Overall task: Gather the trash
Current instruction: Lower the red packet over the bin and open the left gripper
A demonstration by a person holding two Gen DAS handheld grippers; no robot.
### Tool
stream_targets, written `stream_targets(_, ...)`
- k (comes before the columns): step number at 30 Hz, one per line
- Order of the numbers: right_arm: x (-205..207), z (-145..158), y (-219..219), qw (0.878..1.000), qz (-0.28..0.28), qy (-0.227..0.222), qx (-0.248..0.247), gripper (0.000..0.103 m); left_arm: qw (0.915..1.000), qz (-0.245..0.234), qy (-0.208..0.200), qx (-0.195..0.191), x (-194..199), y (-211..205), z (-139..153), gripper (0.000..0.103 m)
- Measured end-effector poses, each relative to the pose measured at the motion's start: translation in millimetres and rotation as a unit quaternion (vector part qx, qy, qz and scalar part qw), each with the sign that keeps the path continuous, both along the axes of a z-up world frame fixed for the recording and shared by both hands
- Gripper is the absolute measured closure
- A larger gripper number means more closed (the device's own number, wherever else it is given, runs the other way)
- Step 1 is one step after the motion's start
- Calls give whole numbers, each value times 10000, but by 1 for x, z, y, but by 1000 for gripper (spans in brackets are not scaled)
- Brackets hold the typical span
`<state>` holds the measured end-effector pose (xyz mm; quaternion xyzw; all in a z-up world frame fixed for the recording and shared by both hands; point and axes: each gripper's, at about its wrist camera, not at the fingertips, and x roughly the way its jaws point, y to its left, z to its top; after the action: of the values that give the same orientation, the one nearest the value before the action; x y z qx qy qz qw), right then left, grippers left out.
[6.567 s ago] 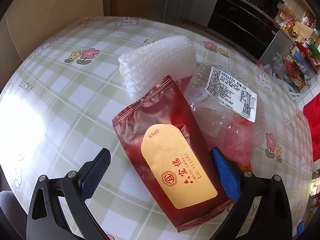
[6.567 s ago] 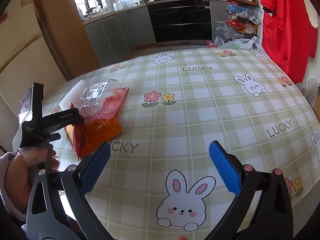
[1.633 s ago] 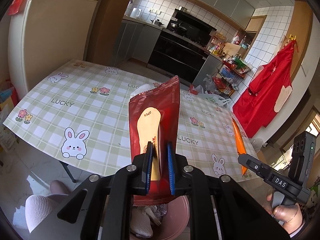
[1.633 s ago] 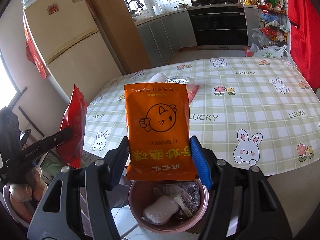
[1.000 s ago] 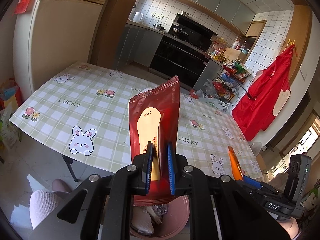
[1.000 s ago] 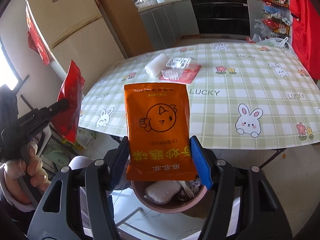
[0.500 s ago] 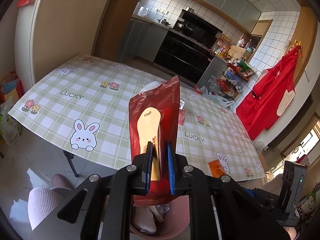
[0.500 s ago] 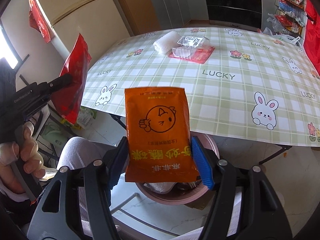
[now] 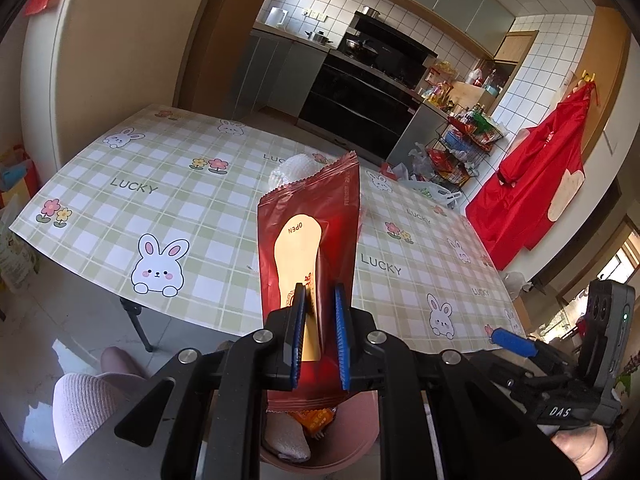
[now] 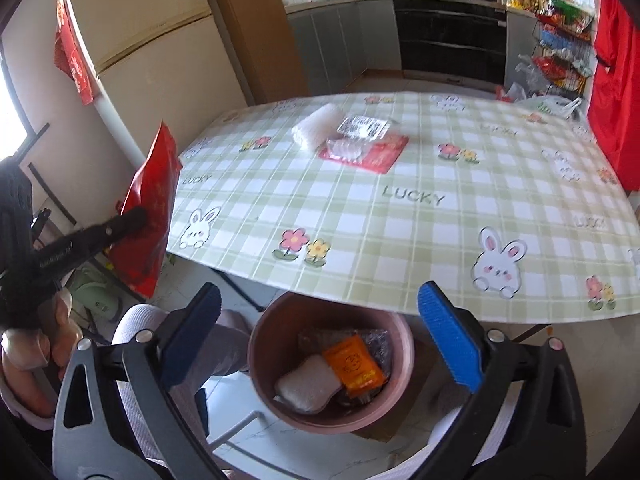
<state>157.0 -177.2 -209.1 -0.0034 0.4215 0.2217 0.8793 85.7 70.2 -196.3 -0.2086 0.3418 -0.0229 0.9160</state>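
Observation:
My left gripper (image 9: pixel 318 334) is shut on a dark red snack packet (image 9: pixel 310 240) with a yellow label, held upright above the pink trash bin (image 9: pixel 362 450). In the right wrist view the same red packet (image 10: pixel 150 204) hangs at the left. My right gripper (image 10: pixel 320 336) is opening, its jaws wide apart with nothing between them, above the pink bin (image 10: pixel 260 344). An orange packet (image 10: pixel 354 364) lies inside the bin beside a white sponge-like lump (image 10: pixel 308 388). On the table lie a white bubble-wrap roll (image 10: pixel 316 126) and a clear tray on a red wrapper (image 10: pixel 366 144).
The table (image 10: pixel 400 216) has a green checked cloth with rabbits and flowers; its near edge overhangs the bin. A person's knees in light trousers (image 10: pixel 136 328) flank the bin. A fridge (image 10: pixel 160 56), kitchen cabinets and a red apron (image 9: pixel 532 196) stand behind.
My right gripper opened and let go of the orange packet, which dropped into the pink bin. My left gripper kept still with the red packet.

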Motion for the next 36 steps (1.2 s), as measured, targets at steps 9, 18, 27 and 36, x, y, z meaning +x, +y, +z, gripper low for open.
stream_targets(9,11,29,-34,9977,-524,-435,18,6,9962,-745,437,-119,10,-28,-19,89)
stream_targets(18,16,26,-51,9963,-757,-387,87,6,9849,-1522,788,-225,16,-64,-39,87)
stream_targets(27,15,21,-48,9966,-744,-327,105,6,9788,-1797,903,-395,16,-80,-48,44)
stream_targets(36,13,19,-50,9964,-784,-304,91,6,9905,-1176,656,-271,16,-56,-38,26)
